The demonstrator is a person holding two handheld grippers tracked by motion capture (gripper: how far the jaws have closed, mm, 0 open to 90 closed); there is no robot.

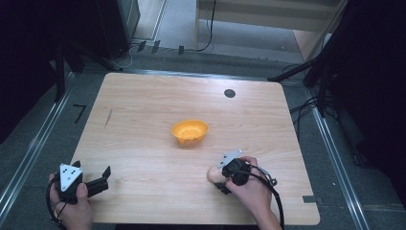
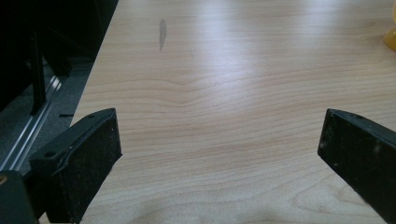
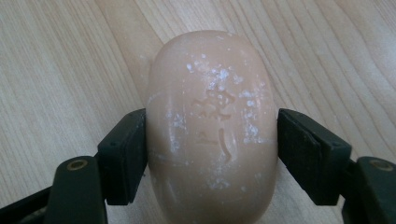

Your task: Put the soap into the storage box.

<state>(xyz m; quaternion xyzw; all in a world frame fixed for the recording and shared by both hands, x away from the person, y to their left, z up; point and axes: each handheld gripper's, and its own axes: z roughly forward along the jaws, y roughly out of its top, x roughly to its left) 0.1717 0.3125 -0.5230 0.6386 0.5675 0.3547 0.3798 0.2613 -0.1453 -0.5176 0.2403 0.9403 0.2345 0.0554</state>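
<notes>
Gripping one bar of soap (image 3: 212, 130) at the table's near edge, the right gripper (image 3: 212, 140) presses both pads on its sides.

Left gripper (image 2: 219, 154) gapes wide, holding nothing; farther off sit one orange bowl (image 1: 190, 132) mid-table (image 1: 143, 120) and one dark disc (image 1: 230, 93).

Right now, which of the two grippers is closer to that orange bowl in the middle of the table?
The right gripper. It sits just below and right of the orange bowl, clamped on a bar of soap. The left gripper waits open at the near-left corner, much farther off.
</notes>
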